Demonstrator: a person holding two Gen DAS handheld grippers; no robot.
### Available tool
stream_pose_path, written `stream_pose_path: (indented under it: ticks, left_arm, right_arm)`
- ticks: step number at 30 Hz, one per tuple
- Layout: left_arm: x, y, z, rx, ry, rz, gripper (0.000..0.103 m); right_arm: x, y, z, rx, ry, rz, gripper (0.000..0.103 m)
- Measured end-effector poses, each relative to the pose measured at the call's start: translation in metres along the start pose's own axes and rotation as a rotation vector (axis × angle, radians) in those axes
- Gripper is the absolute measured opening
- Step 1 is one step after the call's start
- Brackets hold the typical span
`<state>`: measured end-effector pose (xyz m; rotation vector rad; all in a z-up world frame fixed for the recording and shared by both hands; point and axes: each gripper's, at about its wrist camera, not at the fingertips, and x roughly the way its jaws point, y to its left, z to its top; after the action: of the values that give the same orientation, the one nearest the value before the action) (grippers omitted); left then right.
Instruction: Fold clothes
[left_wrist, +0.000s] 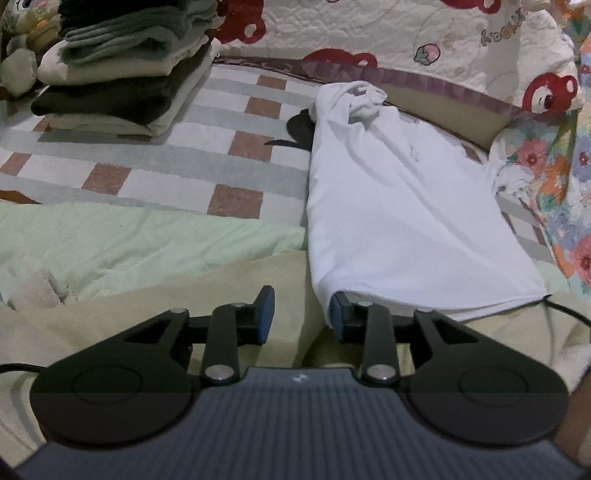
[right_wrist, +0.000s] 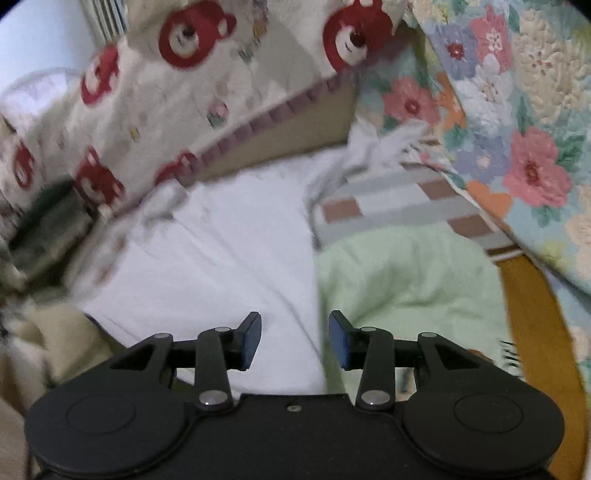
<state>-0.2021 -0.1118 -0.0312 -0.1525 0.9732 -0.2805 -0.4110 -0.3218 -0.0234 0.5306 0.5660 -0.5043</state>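
Note:
A white garment lies folded lengthwise on the bed, its far end bunched up near the bear-print quilt. My left gripper is open at the garment's near left corner; the cloth's edge drapes against the right fingertip and the gap between the pads holds nothing. In the right wrist view the same white garment spreads below my right gripper, which is open above the garment's right edge, with no cloth pinched. This view is blurred on its left side.
A stack of folded clothes sits at the far left on the checked sheet, beside a plush toy. A bear-print quilt bounds the back, a floral quilt the right. A green blanket lies near; a small dark item is beside the garment.

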Motion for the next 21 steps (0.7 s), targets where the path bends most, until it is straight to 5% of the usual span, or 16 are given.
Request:
stream_pose_path:
  ticks: [7, 15, 18, 21]
  left_arm:
    - [-0.036, 0.007, 0.017, 0.013, -0.029, -0.039, 0.035]
    - [-0.045, -0.015, 0.113, 0.262, -0.212, 0.043, 0.049]
    - [-0.008, -0.033, 0.15, 0.373, -0.215, 0.036, 0.056]
    - [0.046, -0.056, 0.178, 0.446, -0.171, 0.014, 0.058]
  right_arm:
    - [0.014, 0.036, 0.071, 0.024, 0.019, 0.209, 0.052]
    - [0.096, 0.121, 0.209, -0.072, 0.159, 0.473, 0.062]
    - [0.154, 0.157, 0.251, -0.178, 0.254, 0.467, 0.062]
    - [0.231, 0.195, 0.264, -0.386, 0.357, 0.335, 0.054]
